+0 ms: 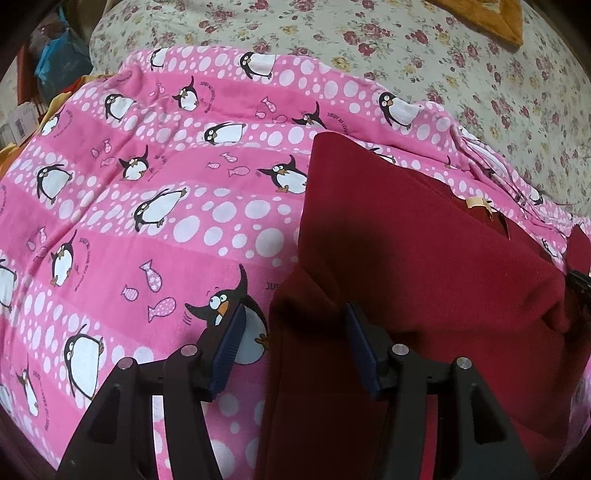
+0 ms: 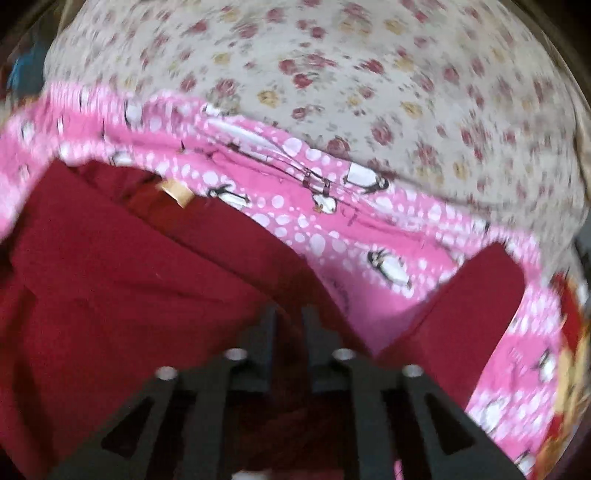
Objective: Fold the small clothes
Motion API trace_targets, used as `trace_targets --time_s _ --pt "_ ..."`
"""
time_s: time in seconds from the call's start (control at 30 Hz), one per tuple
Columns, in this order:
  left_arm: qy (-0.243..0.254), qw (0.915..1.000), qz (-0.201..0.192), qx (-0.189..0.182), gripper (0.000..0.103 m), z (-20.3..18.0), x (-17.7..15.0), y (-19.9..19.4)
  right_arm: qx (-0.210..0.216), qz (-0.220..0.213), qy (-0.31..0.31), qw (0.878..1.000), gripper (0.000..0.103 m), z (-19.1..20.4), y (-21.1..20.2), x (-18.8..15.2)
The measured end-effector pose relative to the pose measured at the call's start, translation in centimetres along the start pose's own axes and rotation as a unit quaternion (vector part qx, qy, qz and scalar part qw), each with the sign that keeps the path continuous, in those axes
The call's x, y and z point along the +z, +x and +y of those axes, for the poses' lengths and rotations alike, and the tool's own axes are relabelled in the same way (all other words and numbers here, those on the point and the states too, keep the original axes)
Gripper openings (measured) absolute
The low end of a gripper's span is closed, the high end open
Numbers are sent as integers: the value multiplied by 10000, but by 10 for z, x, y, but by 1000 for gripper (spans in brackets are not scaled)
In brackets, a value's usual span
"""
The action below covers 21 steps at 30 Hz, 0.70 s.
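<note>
- Dark red garment [image 1: 424, 258]: knit or fleece-like cloth, lying on the pink blanket; in the left wrist view it fills the lower right, one straight edge running up toward a corner near the middle of the frame.
- Tag [image 1: 478, 204]: small, tan, sewn at the garment's neck opening; seen also in the right wrist view [image 2: 176, 192], where it lies just beside the blanket's pink border.
- Sleeve [image 2: 476, 291]: dark red, stretched out to the right over the blanket, apart from the garment's main body with pink showing between.
- Blanket [image 1: 147, 192]: pink, banded, printed with white dots, penguins and small fish; spread under the garment and rumpled along its far edge.
- Sheet [image 1: 369, 40]: cream with red and yellow roses, beyond the blanket's far edge.
- Left gripper [image 1: 293, 347]: black, with blue pads; fingers spread wide, one pad [image 1: 229, 350] over the blanket, the other at the garment's left fold; the fold's edge lies between them, nothing clamped.
- Right gripper [image 2: 289, 325]: black, fingers drawn close with a narrow gap, low over the red cloth; this view is blurred, and whether cloth is pinched between them cannot be told.
- Orange wooden object [image 1: 484, 14]: top right corner on the sheet, only partly in frame.
</note>
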<state>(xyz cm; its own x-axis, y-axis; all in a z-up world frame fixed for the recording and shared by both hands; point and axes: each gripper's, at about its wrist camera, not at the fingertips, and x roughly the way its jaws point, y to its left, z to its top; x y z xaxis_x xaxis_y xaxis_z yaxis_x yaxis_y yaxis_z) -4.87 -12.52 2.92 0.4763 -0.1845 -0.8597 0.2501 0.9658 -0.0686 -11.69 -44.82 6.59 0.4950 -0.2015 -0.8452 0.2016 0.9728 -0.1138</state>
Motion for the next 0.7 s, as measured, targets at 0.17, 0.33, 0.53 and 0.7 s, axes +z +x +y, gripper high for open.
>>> trace_targets --time_s 0.17,0.33,0.53,0.7 --pt "3 10000 3 -2 36 0 0 0 866 208 173 9959 53 3 -15 -12" --pt "-18 10000 -7 68 41 1 0 1 1123 296 -335 9927 59 22 -17 -30" --pt "-63 10000 1 44 41 3 0 0 363 372 -1222 9911 49 33 -11 -58" --pt "-210 9998 -38 6 41 5 0 -6 737 418 -362 9957 44 1 -14 -77"
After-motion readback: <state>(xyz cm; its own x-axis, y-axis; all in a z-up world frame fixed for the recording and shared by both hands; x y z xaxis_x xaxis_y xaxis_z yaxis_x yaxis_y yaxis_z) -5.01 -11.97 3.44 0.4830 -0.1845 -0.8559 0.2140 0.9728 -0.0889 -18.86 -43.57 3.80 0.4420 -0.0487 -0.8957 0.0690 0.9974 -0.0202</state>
